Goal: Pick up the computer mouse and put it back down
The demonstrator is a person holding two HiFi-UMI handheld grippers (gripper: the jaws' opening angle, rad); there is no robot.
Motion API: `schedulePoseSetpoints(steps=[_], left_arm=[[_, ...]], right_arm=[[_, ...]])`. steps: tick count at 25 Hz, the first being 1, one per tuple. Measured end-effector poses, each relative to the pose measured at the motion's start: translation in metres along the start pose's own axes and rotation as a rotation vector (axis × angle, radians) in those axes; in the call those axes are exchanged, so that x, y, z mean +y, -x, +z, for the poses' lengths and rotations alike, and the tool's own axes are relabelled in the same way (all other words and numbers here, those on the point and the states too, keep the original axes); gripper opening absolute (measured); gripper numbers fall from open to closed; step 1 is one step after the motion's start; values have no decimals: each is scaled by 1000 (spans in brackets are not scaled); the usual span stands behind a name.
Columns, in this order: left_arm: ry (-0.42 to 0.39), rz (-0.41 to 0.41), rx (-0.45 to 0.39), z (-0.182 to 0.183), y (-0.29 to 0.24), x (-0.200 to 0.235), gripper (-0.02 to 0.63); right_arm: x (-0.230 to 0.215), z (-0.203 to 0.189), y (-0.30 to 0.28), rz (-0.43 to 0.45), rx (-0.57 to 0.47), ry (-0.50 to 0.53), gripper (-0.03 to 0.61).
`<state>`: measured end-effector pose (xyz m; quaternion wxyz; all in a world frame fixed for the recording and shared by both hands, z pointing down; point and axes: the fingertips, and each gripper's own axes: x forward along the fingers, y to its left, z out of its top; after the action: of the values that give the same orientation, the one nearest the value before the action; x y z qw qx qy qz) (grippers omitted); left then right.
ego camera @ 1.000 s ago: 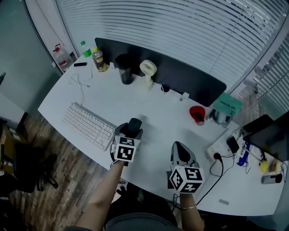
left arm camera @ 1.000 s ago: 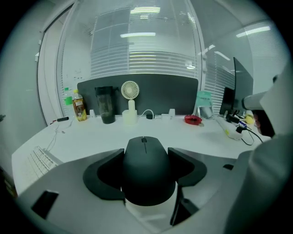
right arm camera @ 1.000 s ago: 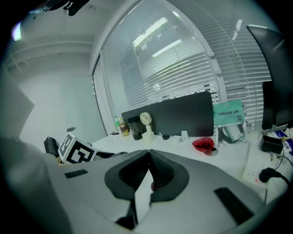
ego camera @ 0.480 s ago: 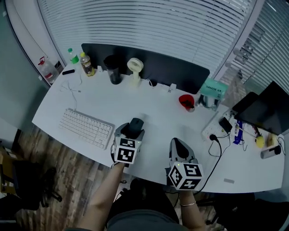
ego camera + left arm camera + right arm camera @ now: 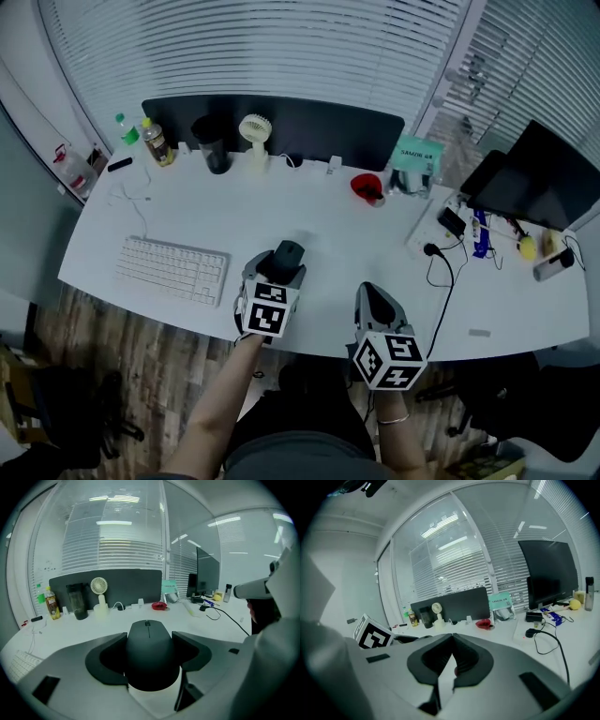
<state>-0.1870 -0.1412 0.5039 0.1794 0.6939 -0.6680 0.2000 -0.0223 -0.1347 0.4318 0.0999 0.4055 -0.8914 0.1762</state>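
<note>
A black computer mouse (image 5: 285, 256) (image 5: 150, 644) sits between the jaws of my left gripper (image 5: 279, 262) (image 5: 150, 654), which is shut on it over the white desk (image 5: 328, 225) near its front edge. In the left gripper view the mouse fills the gap, its wheel pointing away from me, and both jaw pads press its sides. My right gripper (image 5: 374, 302) (image 5: 451, 660) hangs to the right of it, near the desk's front edge, jaws shut together with nothing in them.
A white keyboard (image 5: 172, 269) lies left of the mouse. Along the back stand bottles (image 5: 153, 141), a dark cup (image 5: 212, 143), a small fan (image 5: 254, 134), a red bowl (image 5: 367, 187) and a black divider (image 5: 281, 122). A monitor (image 5: 539, 178), power strip (image 5: 439, 228) and cables (image 5: 442, 272) are at right.
The head view has swung so the desk sits more level and further left; the monitor came into sight. Both grippers hold about the same places, the left still on the mouse.
</note>
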Motion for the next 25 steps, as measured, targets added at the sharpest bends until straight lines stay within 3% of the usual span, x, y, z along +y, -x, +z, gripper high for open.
schedulePoseSetpoints(steps=[11, 25], left_arm=[[-70, -119, 12, 2, -17, -50, 307], [-148, -208, 84, 0, -59, -120, 307]], right_arm=[[-40, -6, 40, -149, -15, -32, 3], [-102, -13, 66, -241, -26, -97, 4]])
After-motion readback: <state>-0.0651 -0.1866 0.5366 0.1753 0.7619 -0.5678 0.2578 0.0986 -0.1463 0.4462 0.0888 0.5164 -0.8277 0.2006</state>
